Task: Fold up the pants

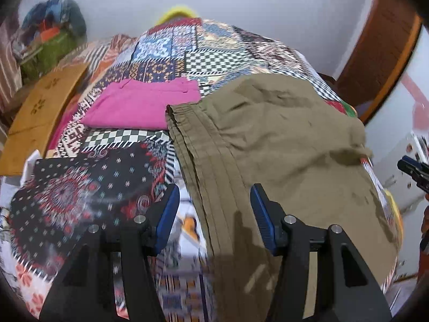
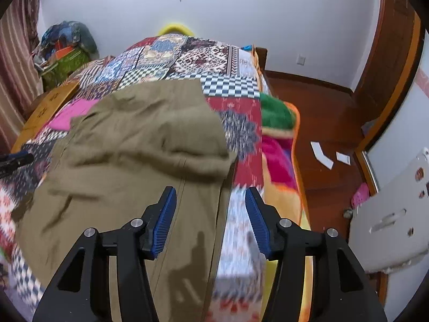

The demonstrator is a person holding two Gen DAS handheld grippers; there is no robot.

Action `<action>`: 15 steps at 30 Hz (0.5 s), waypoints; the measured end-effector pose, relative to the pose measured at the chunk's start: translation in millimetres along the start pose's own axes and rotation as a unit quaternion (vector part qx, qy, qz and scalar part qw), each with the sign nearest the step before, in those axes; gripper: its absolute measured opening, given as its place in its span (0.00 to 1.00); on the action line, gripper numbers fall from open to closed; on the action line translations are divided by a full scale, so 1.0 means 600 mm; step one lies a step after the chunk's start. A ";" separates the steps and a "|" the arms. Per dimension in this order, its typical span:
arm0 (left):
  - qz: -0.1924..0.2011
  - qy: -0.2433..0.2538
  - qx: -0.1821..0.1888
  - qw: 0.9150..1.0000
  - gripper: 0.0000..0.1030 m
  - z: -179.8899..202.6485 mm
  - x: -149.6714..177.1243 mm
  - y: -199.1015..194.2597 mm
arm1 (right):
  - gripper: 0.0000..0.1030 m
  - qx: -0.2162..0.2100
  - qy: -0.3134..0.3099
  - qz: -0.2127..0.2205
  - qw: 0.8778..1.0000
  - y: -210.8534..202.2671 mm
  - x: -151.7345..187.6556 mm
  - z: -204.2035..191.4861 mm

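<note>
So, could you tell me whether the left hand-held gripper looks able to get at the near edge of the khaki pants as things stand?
Probably yes: the left hand-held gripper is open, above the khaki pants edge, with nothing between them.

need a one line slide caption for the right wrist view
Open right gripper hovers over the right edge of khaki pants partly folded on a patchwork bedspread, folded pink garment beyond.

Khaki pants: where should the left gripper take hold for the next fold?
Grip the khaki pants at the waistband corner near the pink garment, coming from their left. That stitched edge lies flat and exposed; the left gripper is open.
</note>
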State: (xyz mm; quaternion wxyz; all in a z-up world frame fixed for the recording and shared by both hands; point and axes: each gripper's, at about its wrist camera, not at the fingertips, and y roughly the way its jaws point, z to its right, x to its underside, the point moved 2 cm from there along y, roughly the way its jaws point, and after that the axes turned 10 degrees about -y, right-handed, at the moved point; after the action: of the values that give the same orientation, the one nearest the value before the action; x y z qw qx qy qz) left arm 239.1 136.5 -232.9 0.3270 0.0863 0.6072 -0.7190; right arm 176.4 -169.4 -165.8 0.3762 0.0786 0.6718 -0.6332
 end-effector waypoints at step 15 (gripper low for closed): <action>-0.024 0.032 0.002 0.999 0.45 0.016 -0.041 0.121 | 0.37 -0.068 0.006 -0.025 0.997 0.177 -0.078 0.022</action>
State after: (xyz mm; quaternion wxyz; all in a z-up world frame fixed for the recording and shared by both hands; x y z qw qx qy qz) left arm 302.4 132.7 -276.8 0.2900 0.0953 0.6175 -0.7249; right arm 276.6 -144.2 -220.2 0.3610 0.0396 0.7171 -0.5949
